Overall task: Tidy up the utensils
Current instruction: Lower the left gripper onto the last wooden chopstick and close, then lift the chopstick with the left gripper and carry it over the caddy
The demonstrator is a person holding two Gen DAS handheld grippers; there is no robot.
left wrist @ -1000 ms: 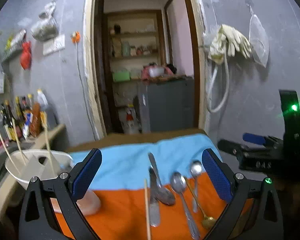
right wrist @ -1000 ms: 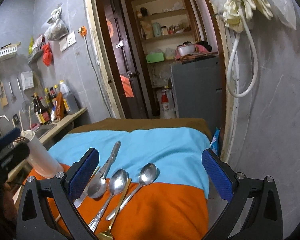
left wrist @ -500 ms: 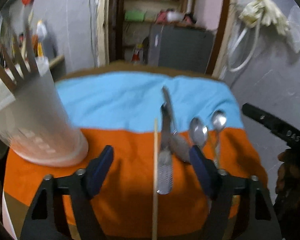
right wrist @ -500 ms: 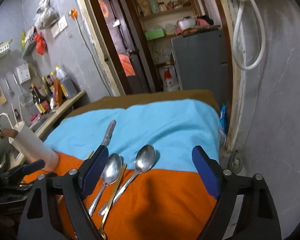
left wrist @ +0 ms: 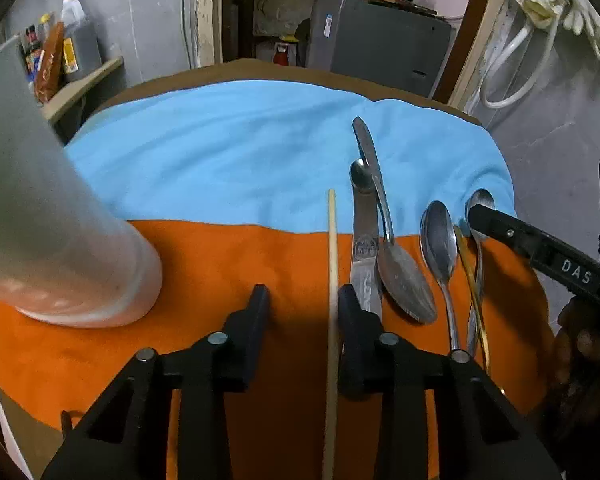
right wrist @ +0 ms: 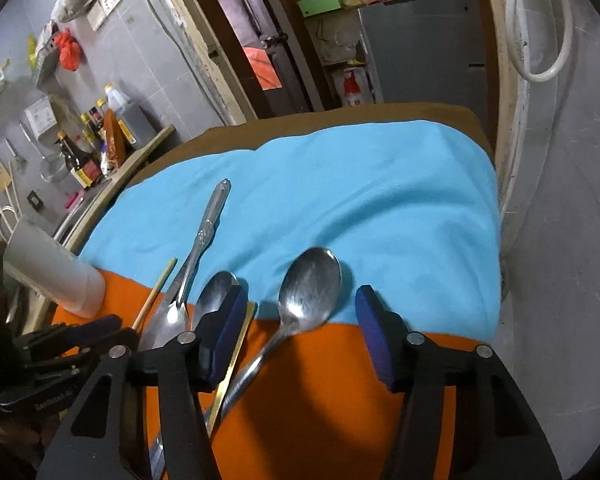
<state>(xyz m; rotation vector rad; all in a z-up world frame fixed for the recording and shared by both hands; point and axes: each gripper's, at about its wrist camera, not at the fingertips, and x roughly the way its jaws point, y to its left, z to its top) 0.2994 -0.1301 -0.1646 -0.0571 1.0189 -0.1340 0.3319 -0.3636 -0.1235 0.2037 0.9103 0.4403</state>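
Two risks hung over the cloth-covered bench [left wrist: 228, 152] as both hand-held grippers came down on the row of utensils. The left hand-held gripper [left wrist: 302, 300], jaws narrow and closing, straddled the wooden chopstick [left wrist: 332, 248], which lay just inside the right-hand finger and was, by the look of it, not yet pinched. That finger also stood over the handle end of the table knife [left wrist: 365, 252] lying just beside the chopstick, so the closing jaws could well catch the knife too, or roll the thin stick aside on the soft cloth.

In the lower centre of the right wrist view, the right hand-held gripper [right wrist: 298, 328], jaws half wide and closing, framed the steel spoon [right wrist: 310, 288], whose bowl lay between the pads and whose handle ran down toward the lower left. Its left finger [right wrist: 224, 320] sat over the gold-coloured handle [right wrist: 236, 348] and the bowl of a second spoon [right wrist: 216, 288], so a crowded grasp might drag those neighbours along.

The white utensil cup [left wrist: 60, 220] stood at the left of the left wrist view, well apart from the row; a careless swing toward it could tip it.
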